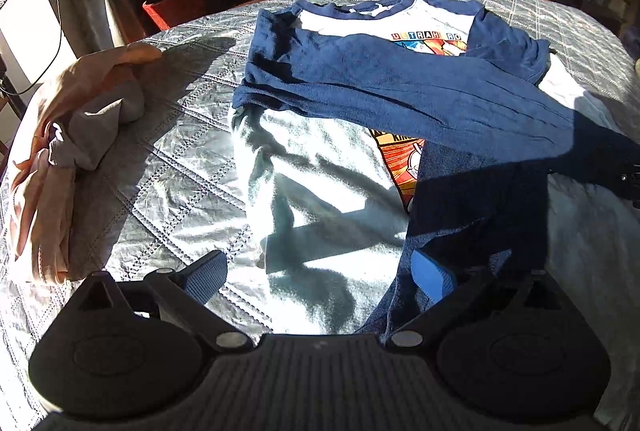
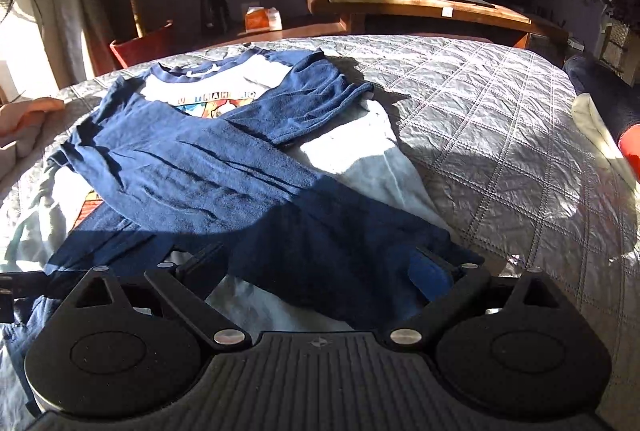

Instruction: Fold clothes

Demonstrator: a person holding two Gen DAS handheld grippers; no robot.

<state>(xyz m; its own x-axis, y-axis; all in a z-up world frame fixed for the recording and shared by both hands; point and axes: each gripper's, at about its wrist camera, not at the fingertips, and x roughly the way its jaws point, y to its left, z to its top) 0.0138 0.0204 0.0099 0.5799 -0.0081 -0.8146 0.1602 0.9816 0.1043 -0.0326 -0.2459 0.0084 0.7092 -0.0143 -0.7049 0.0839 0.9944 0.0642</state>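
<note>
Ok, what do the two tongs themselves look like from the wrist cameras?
Both look alike: the left tongs and the right tongs have matte black plastic bodies with a ribbed centre panel, two round black housings, silver pivot screws and black linkage arms. The fingers carry blue textured pads. No cables, sleeves or hands show.

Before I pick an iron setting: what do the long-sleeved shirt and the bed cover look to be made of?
The shirt looks like soft knit cotton jersey, matte: its blue sleeves drape in limp creases, and the chest print looks flat and slightly glossy, so probably heat-sensitive. The bed cover looks like a quilted synthetic or sateen, judging by its crinkled sheen and stitched grid. Neither can be confirmed by sight.
</note>
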